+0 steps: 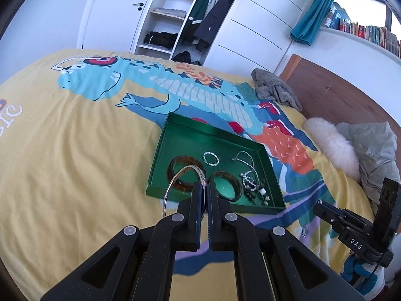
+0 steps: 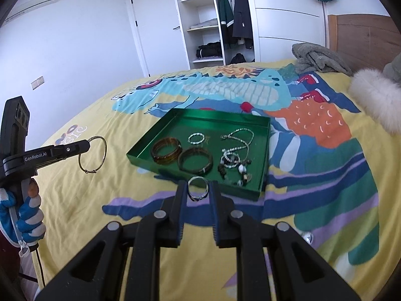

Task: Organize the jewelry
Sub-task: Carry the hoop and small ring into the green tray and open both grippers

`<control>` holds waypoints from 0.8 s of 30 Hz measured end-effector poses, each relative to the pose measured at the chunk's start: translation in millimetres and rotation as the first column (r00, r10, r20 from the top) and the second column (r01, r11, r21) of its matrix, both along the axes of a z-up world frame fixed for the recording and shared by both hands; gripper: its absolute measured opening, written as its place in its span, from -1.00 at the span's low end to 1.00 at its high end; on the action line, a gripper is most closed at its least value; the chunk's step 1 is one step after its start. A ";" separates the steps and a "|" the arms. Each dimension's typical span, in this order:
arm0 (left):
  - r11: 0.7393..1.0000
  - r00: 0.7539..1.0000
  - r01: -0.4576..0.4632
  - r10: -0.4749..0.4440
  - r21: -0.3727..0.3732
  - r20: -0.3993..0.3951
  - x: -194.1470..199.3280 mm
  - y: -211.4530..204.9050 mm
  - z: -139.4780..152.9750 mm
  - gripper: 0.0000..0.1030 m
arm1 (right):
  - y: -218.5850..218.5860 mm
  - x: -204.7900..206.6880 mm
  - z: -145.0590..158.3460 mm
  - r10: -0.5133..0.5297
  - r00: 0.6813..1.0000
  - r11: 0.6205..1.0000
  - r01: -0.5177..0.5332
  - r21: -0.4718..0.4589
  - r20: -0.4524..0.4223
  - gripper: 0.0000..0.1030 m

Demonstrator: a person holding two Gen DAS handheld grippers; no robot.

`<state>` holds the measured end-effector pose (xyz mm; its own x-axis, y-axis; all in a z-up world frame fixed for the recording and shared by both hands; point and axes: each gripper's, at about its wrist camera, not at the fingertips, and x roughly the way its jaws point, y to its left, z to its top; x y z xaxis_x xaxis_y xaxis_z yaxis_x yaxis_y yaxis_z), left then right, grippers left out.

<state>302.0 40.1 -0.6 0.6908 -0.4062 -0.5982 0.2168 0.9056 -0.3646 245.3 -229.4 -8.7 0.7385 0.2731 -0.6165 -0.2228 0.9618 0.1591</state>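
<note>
Left gripper (image 1: 203, 188), bottom centre of the left wrist view, jaws pinched tight on the rim of a thin silver bangle (image 1: 175, 183); the hoop sticks up and to the left of the fingertips, in front of the tray's near-left corner. Same gripper shows at mid-left in the right wrist view, w/ bangle hanging off its tip over bare yellow bedspread (image 2: 75, 188), well left of the tray. Right gripper (image 2: 198, 188), bottom centre of its own view, jaws only a little apart and closed on a small silver ring-like bracelet (image 2: 198, 188), held upright betw. the pads, just in front of the tray's near edge. Green tray (image 2: 263, 183) sits mid-frame on the bed. Inside: two brown bangles (image 2: 166, 153) at the left & centre, touching or just beside each other; a small white bead bracelet (image 2: 195, 138) behind them; a tangle of chain and bead necklaces (image 2: 234, 160) at the right. Gloved hand (image 2: 30, 215) grips the left tool's handle, lower left.
</note>
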 end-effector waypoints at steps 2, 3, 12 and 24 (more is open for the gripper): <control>1.000 1.000 -0.008 0.008 0.012 -0.004 29.6 -3.8 -2.8 -0.92 | -1.2 30.6 -1.2 -0.013 1.000 1.000 0.013 0.000 0.000 -0.69; 1.000 1.000 -0.010 0.010 0.020 -0.006 42.9 -5.9 -4.7 -0.92 | -1.9 43.4 -2.5 -0.019 1.000 1.000 0.019 0.000 0.001 -0.69; 0.993 0.999 -0.015 0.019 0.116 -0.032 144.2 -28.5 -33.3 -0.92 | -12.5 149.4 -51.3 -0.074 0.994 0.997 0.075 -0.002 -0.079 -0.69; 0.963 0.997 0.032 -0.012 0.268 -0.078 185.2 -73.6 -73.7 -0.92 | -14.0 201.7 -104.3 -0.094 0.978 0.993 0.080 -0.081 -0.184 -0.68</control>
